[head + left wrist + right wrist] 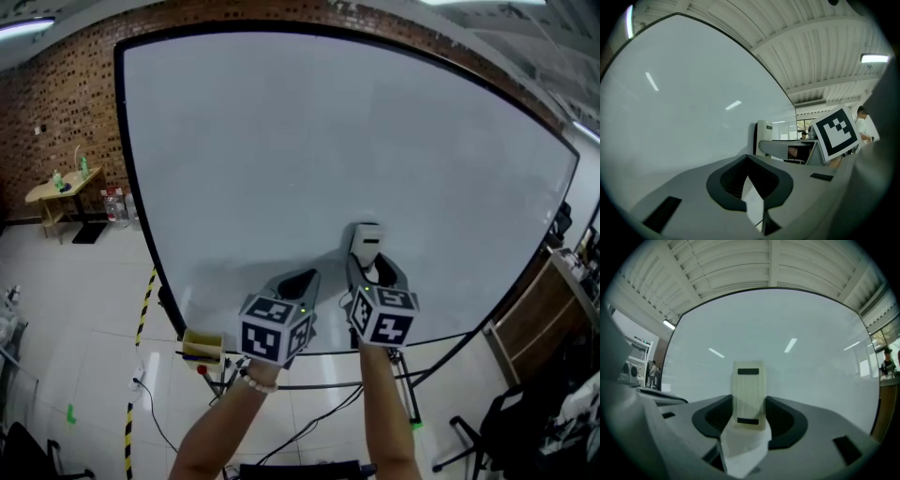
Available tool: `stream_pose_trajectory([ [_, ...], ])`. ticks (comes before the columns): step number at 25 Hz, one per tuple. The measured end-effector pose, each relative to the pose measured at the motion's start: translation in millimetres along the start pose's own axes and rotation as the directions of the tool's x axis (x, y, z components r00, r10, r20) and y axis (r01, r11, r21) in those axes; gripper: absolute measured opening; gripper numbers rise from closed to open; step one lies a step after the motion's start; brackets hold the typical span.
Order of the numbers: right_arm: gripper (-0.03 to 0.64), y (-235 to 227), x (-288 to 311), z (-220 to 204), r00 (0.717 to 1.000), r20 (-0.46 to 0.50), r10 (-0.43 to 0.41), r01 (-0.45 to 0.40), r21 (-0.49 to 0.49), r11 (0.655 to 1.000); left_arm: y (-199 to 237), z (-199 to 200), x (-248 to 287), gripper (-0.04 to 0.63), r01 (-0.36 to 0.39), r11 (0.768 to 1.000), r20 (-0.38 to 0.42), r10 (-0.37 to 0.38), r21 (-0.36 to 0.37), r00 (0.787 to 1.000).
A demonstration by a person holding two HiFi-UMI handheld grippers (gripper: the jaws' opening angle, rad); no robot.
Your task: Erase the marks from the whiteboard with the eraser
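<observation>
The whiteboard point(328, 141) fills most of the head view, and I see no marks on its pale surface. A white block eraser point(367, 241) stands upright against the board's lower middle, with my right gripper point(367, 267) shut on its lower end. In the right gripper view the eraser point(749, 394) sticks up between the dark pads, and the whiteboard point(811, 333) lies behind it. My left gripper point(302, 278) hangs just left of it, shut and holding nothing. The left gripper view has the closed tips point(748, 159) near the whiteboard point(670, 93), with the eraser point(762, 133) beyond them.
A small yellow box point(202, 345) sits at the board's lower left corner. A wooden table with bottles point(61, 190) stands by the brick wall at left. Yellow-black tape point(145, 305) runs along the floor. A wooden counter point(534, 309) and a dark chair point(497, 422) are at right.
</observation>
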State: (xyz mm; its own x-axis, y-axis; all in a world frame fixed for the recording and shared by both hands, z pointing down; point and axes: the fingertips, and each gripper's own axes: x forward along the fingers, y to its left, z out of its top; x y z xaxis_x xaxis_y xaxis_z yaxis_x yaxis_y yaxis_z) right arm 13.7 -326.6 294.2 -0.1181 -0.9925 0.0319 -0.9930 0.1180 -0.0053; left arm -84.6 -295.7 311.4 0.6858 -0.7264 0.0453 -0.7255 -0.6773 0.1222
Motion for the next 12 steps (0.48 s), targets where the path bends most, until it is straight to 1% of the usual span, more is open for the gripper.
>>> stream_pose_trajectory([
  [6, 0.245, 53, 6, 2, 1.000, 0.003, 0.010, -0.010, 0.001, 1.000, 37, 2, -39, -0.012, -0.021, 1.000, 0.003, 0.021, -0.006, 1.000],
  [12, 0.245, 117, 13, -1, 0.999, -0.004, 0.034, -0.034, -0.002, 0.999, 75, 2, -81, -0.012, -0.044, 0.999, 0.007, 0.044, -0.010, 0.999],
])
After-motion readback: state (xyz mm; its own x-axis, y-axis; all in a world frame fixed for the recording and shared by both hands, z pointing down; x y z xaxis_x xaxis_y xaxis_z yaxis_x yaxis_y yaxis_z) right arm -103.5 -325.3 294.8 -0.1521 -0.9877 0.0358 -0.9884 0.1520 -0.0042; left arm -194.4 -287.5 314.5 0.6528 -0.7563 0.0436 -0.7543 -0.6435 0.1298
